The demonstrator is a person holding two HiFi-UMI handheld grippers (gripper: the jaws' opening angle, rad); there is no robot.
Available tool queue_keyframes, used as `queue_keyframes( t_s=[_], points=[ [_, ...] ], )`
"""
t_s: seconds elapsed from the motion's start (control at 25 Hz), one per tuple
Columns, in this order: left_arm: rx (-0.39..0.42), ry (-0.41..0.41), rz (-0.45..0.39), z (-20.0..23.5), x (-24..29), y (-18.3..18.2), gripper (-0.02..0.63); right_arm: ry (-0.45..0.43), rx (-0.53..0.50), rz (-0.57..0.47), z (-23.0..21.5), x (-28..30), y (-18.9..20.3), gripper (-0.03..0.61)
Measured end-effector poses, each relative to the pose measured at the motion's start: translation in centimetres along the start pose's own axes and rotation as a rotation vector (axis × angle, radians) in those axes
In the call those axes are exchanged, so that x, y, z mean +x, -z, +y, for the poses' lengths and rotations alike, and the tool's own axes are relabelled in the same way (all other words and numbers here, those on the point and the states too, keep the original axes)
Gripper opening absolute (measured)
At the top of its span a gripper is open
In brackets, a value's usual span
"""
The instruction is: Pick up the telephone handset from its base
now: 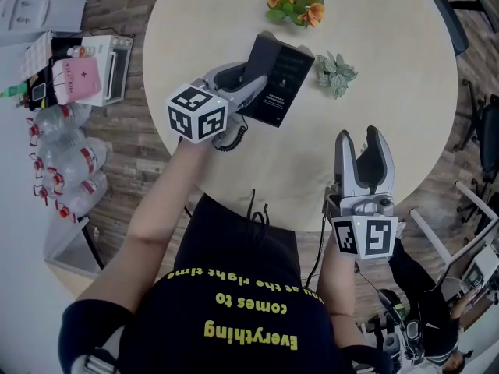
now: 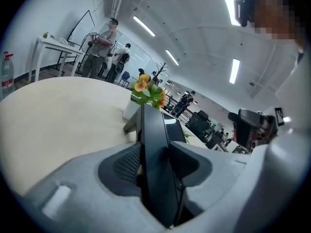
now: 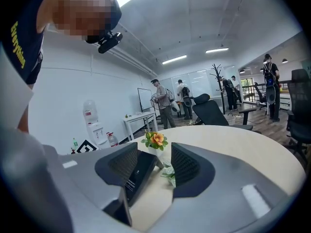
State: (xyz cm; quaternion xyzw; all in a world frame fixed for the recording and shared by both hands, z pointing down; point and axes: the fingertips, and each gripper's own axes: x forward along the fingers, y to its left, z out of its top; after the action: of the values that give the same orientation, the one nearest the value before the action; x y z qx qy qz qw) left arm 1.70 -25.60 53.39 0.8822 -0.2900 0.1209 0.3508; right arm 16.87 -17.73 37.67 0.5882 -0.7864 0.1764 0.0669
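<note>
telephone handset (image 2: 153, 125): black, seen edge-on between the left fingers; lies along the left side of its base, looks not yet lifted
left gripper (image 2: 155, 149): fingers clamped on the handset, one pad on each long face; gripping across the narrow width probably gives the surest hold for a lift
cord (image 1: 232, 137): coiled, trails off the handset end toward the person; may tug when raised
base (image 1: 284, 72): black slab, mid table (image 1: 390, 115), tilted up at the back
flowers (image 1: 295, 2): orange, beyond the base, clear of the lift path
small plant (image 1: 335, 72): just right of the base
right gripper (image 1: 359, 133): fingers apart, nothing between them; hovers over the table's near edge, well apart from the base, likely idle
</note>
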Motion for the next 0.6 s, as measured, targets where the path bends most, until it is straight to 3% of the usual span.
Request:
queue_keyframes(
  t_s=[0.32,0.6],
  points=[
    [0.033,-0.049,0.009,-0.12,-0.53,-0.19,0.149,-0.017,-0.004,-0.004,0.62,0.1,-0.11,0.222],
    [0.006,-0.048,0.026,-0.1,-0.62,-0.27,0.14,-0.017,-0.007,-0.003,0.68,-0.22,-0.24,0.222]
  ],
)
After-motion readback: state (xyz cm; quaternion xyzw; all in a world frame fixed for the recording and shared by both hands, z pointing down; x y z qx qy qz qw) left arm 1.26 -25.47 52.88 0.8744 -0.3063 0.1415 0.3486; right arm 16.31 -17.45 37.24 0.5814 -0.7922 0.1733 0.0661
